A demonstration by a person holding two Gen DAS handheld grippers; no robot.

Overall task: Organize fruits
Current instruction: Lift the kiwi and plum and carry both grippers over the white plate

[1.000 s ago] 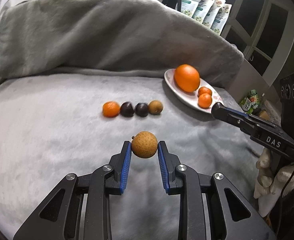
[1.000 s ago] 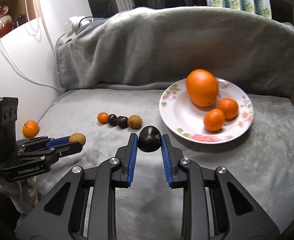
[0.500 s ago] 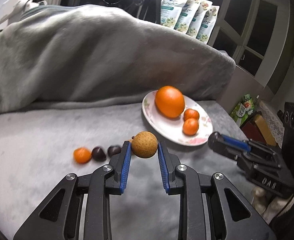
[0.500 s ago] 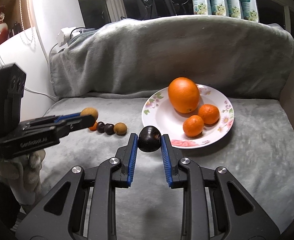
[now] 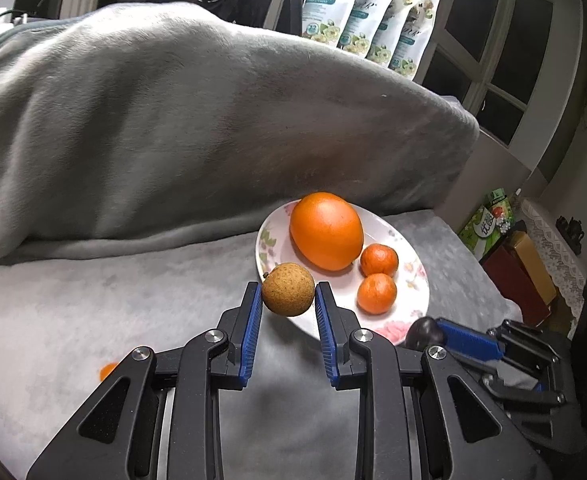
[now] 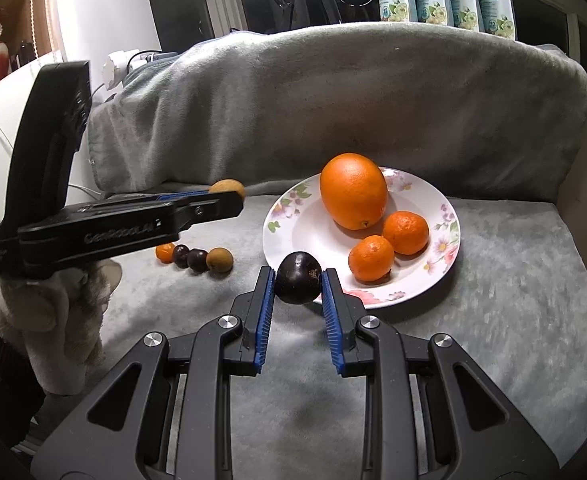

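Left gripper [image 5: 288,306] pinches a small, light, rough brown fruit [image 5: 288,289] mid-frame before the plate [image 5: 413,304]; right gripper [image 6: 297,290] clamps a smooth dark plum [image 6: 298,283], slippery, held across its middle

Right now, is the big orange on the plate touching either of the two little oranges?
Cannot tell. In the right wrist view the big orange overlaps one little orange, so no gap or contact shows; the left wrist view settles nothing either.

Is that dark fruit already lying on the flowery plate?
No, the dark fruit is clamped between the right gripper's blue pads, held in front of the plate, not lying on it.
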